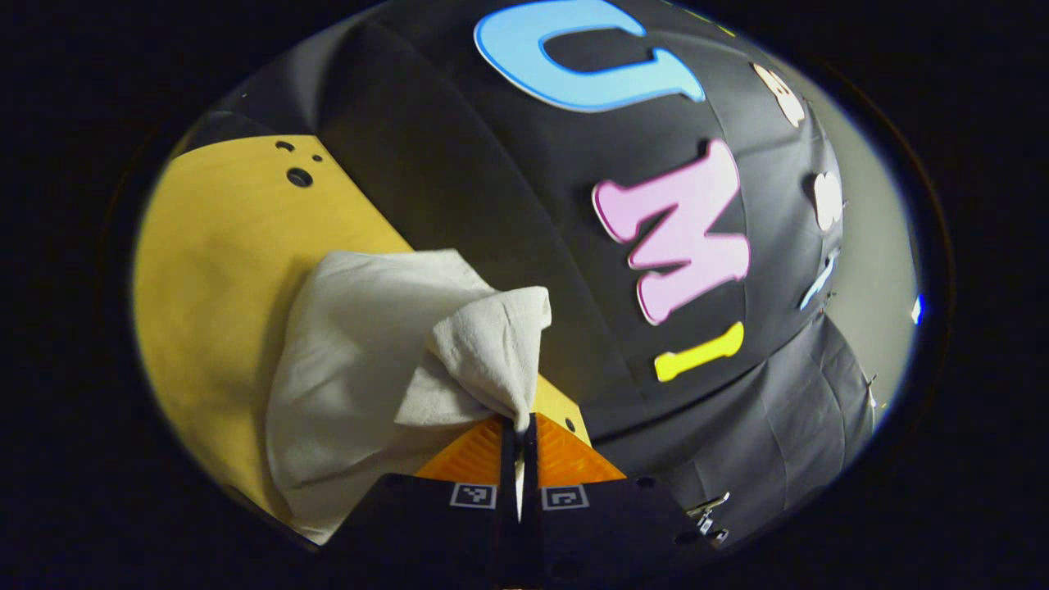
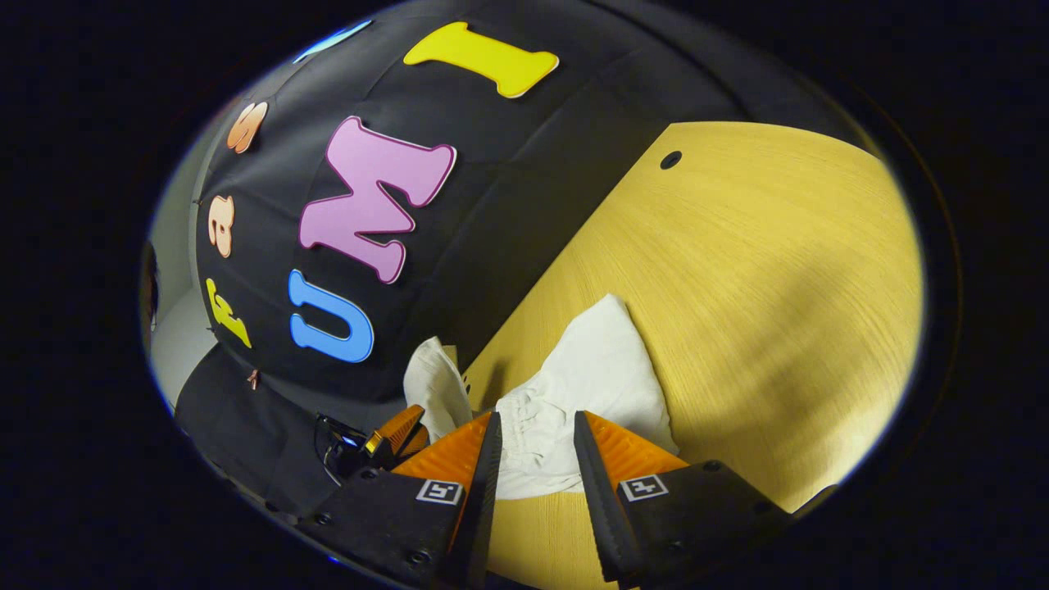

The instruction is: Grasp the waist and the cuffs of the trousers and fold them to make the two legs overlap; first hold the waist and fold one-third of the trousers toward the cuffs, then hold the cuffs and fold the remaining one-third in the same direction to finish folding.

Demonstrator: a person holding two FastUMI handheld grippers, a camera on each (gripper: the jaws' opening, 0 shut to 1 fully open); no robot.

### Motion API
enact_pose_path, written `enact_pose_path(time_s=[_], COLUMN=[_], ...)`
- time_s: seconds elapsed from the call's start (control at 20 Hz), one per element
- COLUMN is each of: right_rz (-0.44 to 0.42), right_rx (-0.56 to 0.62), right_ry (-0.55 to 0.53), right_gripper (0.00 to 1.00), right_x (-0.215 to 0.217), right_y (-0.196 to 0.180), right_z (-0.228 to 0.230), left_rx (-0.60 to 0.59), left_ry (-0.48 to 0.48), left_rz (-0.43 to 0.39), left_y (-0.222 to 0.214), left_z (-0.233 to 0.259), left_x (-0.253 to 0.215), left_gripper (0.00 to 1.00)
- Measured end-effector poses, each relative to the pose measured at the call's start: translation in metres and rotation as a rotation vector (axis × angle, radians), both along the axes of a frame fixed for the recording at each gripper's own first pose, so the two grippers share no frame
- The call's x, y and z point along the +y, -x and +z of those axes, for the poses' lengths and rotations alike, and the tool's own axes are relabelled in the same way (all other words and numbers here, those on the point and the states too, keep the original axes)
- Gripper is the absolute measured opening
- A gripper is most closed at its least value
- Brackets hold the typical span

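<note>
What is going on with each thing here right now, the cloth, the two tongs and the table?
Trousers: pale, crumpled on the table, one bunched corner lifted off it.
Left tongs: shut on the trousers, holding up the lifted corner.
Right tongs: open, gathered waistband lying between the fingers, not yet gripped.
Table: wooden, bearing the trousers.

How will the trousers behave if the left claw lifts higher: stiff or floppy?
Probably floppy: the trousers already sag in soft folds from the shut left claw. Likely light, since a thin pinch holds a raised corner. The rest may drag along the table rather than lift flat.
</note>
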State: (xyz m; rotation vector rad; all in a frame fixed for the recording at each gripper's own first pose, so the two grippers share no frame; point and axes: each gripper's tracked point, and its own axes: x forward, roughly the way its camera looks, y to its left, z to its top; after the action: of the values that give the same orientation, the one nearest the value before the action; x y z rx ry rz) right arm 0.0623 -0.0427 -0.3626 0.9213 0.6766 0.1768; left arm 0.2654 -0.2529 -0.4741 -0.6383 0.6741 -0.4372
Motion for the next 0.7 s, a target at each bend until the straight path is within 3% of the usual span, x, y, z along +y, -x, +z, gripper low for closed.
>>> enact_pose_path(time_s=[0.35, 0.7], right_rz=[-0.062, -0.096], right_rx=[0.007, -0.002], right_ry=[0.007, 0.004], right_gripper=[0.54, 0.54], right_x=[-0.048, -0.077], right_y=[0.008, 0.006], right_z=[0.002, 0.015], left_rx=[0.069, 0.136], left_ry=[-0.126, -0.402], left_rz=[-0.240, -0.488], left_y=[0.064, 0.132], left_z=[-0.056, -0.130], left_x=[-0.061, -0.057], left_gripper=[0.06, 0.06])
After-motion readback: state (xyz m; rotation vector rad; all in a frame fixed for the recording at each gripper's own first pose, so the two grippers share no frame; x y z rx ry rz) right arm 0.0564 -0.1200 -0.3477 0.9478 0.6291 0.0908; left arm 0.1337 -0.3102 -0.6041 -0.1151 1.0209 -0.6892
